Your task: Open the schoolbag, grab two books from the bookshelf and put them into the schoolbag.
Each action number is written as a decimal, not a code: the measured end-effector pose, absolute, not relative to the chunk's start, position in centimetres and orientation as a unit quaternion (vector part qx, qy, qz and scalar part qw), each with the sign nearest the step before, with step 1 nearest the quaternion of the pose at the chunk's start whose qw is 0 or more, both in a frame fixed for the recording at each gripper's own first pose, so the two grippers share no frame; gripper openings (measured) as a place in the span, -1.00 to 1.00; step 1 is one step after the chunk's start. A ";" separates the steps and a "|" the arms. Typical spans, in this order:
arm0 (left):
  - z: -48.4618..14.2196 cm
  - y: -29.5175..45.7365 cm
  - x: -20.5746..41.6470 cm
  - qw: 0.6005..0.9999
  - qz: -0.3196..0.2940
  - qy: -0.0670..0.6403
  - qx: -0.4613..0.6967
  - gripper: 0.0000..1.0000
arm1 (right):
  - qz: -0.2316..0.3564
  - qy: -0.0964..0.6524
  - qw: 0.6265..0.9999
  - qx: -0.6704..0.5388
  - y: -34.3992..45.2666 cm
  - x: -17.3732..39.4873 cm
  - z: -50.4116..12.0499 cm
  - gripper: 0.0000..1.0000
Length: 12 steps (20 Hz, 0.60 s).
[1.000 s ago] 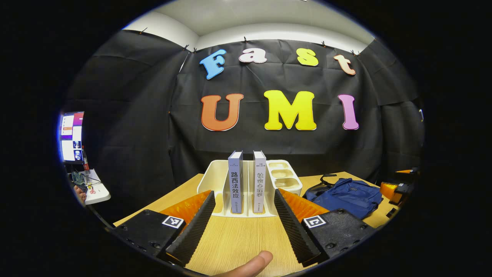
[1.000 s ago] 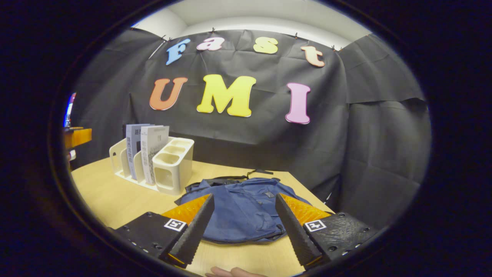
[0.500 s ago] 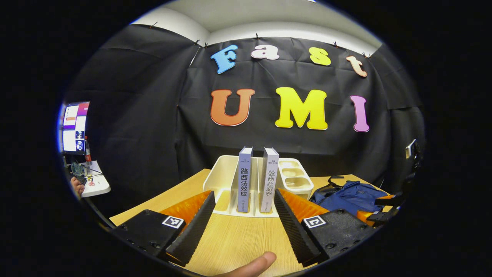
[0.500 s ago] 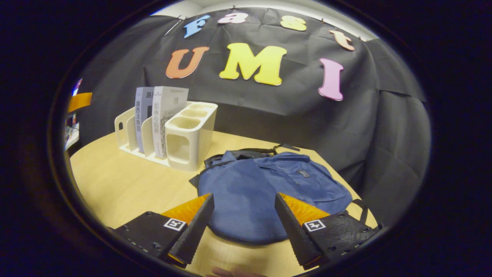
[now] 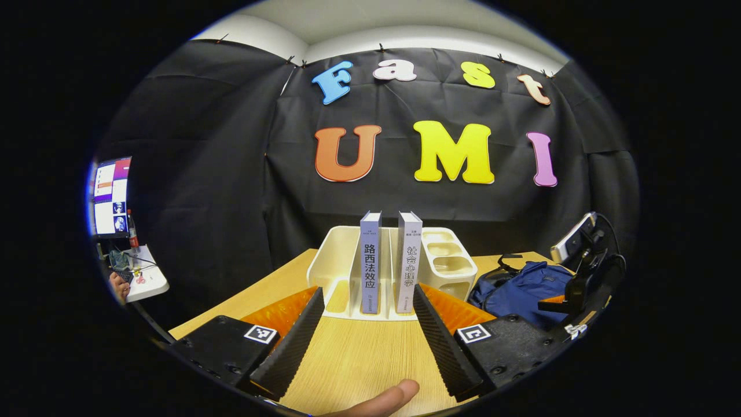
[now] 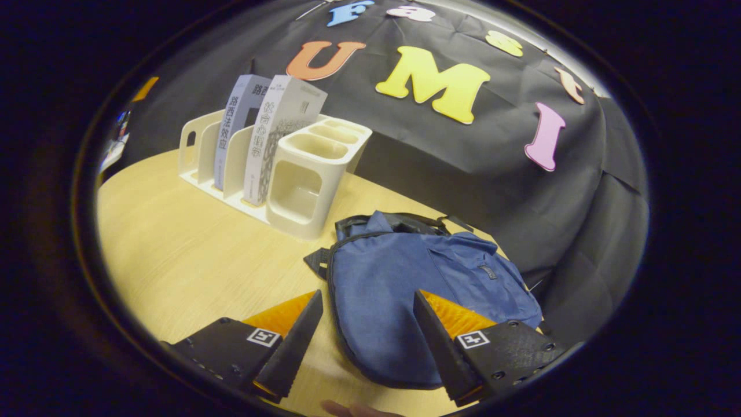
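Two books, a lavender one [image 5: 370, 263] and a pale grey one [image 5: 408, 263], stand upright in a cream bookshelf rack [image 5: 338, 263] straight ahead of my left gripper [image 5: 366, 295], which is open and short of them. A blue schoolbag [image 6: 405, 284] lies flat on the table, zipped as far as I can tell, and my right gripper [image 6: 367, 298] hangs open just above its near edge. The same books [image 6: 269, 133] lean in the rack [image 6: 298, 179] at the upper left of the right gripper view. The bag [image 5: 521, 289] and the other gripper [image 5: 579, 272] appear at the right of the left gripper view.
The wooden table [image 6: 173, 243] has bare room in front of the rack. Its far right edge runs close behind the bag. A side desk with a monitor [image 5: 110, 194] stands off to the left. A fingertip [image 5: 388, 399] shows at the bottom.
My right gripper has tipped downward and come over the schoolbag, which now sits larger and nearer. My left gripper has drifted slightly, keeping the books centred. Both stay open.
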<state>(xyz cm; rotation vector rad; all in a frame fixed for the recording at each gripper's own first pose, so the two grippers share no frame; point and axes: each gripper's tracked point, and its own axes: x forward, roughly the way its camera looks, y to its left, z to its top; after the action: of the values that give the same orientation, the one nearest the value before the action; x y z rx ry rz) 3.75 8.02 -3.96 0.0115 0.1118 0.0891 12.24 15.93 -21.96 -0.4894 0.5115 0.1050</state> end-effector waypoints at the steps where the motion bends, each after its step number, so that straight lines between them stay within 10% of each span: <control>1: -3.9 8.0 3.8 0.997 0.045 0.056 0.007 0.94 | 0.040 0.255 0.931 -0.257 15.7 12.5 -22.3 0.89; 12: -4.9 7.7 4.1 0.996 0.044 0.072 0.010 0.94 | -0.029 0.259 0.901 -0.347 13.9 14.1 -20.9 0.70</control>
<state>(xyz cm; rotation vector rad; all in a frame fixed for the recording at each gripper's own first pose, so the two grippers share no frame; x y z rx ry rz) 4.14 7.66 -4.91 0.0191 0.1436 0.0885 14.12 13.94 -20.94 -0.7188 0.5364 -0.0604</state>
